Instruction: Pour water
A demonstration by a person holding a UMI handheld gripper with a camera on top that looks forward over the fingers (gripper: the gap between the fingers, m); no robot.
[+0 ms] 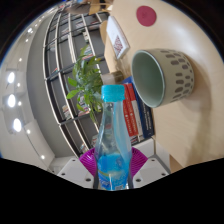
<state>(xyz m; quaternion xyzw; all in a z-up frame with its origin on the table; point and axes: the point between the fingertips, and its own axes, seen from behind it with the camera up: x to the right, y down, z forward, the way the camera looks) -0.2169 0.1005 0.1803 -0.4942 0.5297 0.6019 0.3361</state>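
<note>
Beside shelving (70,60), hand-held gripper (112,165) clamps bottle (111,135) near cup (165,75).

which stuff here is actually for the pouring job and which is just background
For the job:
- water bottle with blue cap, gripped between the gripper fingers
- green patterned cup, beyond the bottle, tilted in this view

Just lying about:
- leafy plant behind the bottle
- shelving unit
- books beside the cup
- framed picture
- pink round object on the wall

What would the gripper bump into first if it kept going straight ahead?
Probably nothing near. The gripper is shut on the bottle, whose cap leads. Beyond it are the plant and shelves; the cup sits off to one side.
</note>
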